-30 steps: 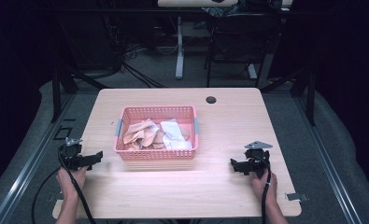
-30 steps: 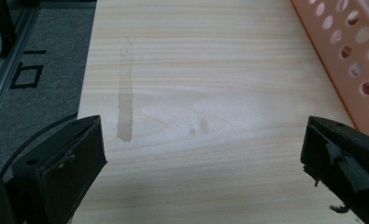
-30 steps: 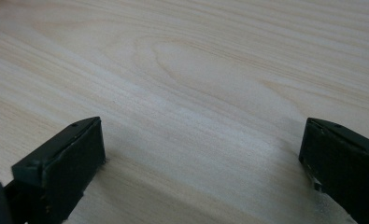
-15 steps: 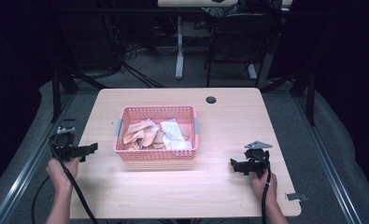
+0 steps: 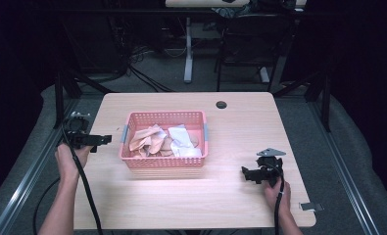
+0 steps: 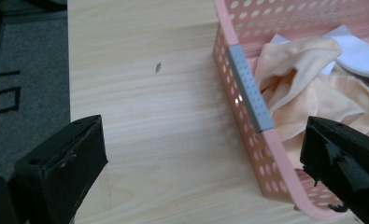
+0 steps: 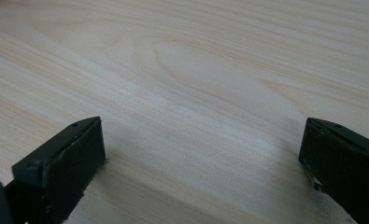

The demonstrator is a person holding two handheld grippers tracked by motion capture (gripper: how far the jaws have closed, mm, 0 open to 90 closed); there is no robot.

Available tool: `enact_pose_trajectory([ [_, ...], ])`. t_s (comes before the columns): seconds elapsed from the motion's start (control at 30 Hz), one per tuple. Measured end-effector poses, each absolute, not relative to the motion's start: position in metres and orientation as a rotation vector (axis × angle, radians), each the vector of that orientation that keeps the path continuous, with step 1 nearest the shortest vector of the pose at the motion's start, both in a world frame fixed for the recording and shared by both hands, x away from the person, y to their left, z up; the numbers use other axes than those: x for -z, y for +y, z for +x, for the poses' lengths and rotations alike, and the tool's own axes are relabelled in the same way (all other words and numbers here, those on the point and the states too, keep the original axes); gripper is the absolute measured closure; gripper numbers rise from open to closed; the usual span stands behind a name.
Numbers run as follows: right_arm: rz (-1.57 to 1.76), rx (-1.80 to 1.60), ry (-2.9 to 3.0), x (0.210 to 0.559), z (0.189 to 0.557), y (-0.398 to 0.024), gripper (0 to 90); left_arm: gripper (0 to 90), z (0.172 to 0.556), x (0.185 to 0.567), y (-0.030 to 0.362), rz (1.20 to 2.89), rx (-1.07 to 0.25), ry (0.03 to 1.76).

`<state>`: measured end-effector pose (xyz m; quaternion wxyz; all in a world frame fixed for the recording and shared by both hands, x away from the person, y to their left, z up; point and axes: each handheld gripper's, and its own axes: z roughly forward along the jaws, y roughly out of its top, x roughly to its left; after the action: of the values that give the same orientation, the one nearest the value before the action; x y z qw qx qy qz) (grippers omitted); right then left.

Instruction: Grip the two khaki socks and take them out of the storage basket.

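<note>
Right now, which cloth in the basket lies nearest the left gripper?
The peach cloth at the basket's left end, just inside the grey-handled wall. The white cloths lie farther right, beyond it from the open left gripper.

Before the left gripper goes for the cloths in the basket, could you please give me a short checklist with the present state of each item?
1. Left gripper open: ok, its jaws stand wide apart in the left gripper view.
2. Left gripper empty: ok, nothing between its jaws.
3. Left gripper lined up: not ok, it hangs beside the pink basket, outside its wall, not over the cloths.
4. Cloths reachable: ok, they lie loose on top in the basket.
5. Right gripper out of the way: ok, open, over bare table, apart from the basket.
6. Basket steady: cannot tell, nothing holds it.
</note>
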<state>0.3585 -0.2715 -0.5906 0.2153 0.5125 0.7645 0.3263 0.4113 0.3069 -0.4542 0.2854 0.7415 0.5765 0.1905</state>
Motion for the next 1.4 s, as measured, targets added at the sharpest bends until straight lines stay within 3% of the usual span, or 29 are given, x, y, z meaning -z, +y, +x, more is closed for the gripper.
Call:
enact_pose_trajectory([
  [0.3,1.423,-0.904,2.12,0.59,0.358,-0.271,0.0,0.2,0.432,0.44,0.278,2.063,-0.481,1.469],
  [0.9,1.422,-0.908,2.118,0.591,0.358,-0.271,0.0,0.8,0.47,0.452,0.223,2.257,-0.346,1.408],
  [1.2,1.423,-0.908,2.117,0.591,0.358,-0.271,0.0,25.4,0.479,0.457,0.202,2.354,-0.337,1.345],
  [1.4,1.423,-0.908,2.117,0.591,0.358,-0.271,0.0,34.2,0.488,0.468,0.199,2.394,-0.28,1.369],
])
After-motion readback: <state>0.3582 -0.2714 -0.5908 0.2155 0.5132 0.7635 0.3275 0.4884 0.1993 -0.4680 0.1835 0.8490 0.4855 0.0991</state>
